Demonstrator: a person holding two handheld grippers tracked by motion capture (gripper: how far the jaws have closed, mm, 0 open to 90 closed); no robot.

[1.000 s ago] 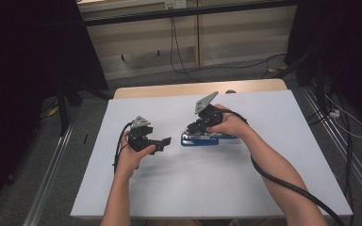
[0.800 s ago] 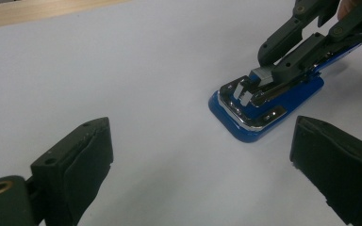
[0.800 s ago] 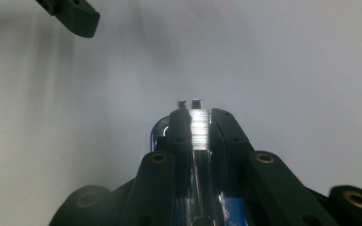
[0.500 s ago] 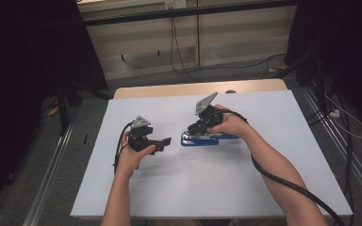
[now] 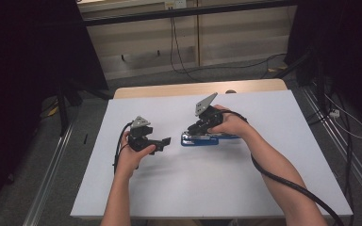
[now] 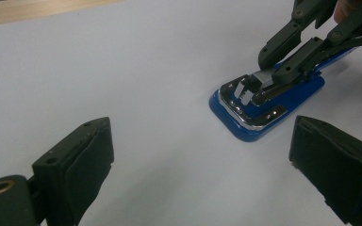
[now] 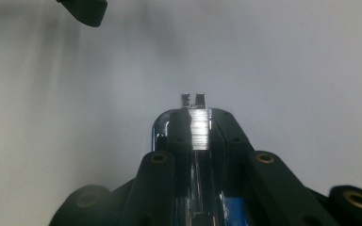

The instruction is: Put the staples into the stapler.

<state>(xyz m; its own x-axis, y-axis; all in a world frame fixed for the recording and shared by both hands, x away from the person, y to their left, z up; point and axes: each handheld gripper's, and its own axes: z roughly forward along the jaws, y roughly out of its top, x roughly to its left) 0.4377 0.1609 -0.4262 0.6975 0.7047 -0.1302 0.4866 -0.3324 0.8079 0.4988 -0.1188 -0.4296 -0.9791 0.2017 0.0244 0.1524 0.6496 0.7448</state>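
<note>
Blue stapler [image 5: 199,139] flat at mid-bench [image 5: 245,188], its metal top arm clamped in right claw [image 5: 192,130]; left claw [image 5: 166,141] just beside, gaping wide and empty, aimed at stapler's front end.

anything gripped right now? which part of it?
The right gripper is shut on the blue stapler, its jaws clamping the sides of the metal top arm near the front end. The left gripper is open, holding nothing.

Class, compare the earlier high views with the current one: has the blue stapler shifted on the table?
No. The blue stapler lies at the same spot relative to the table's wooden far edge, with the right gripper closed on it.
</note>
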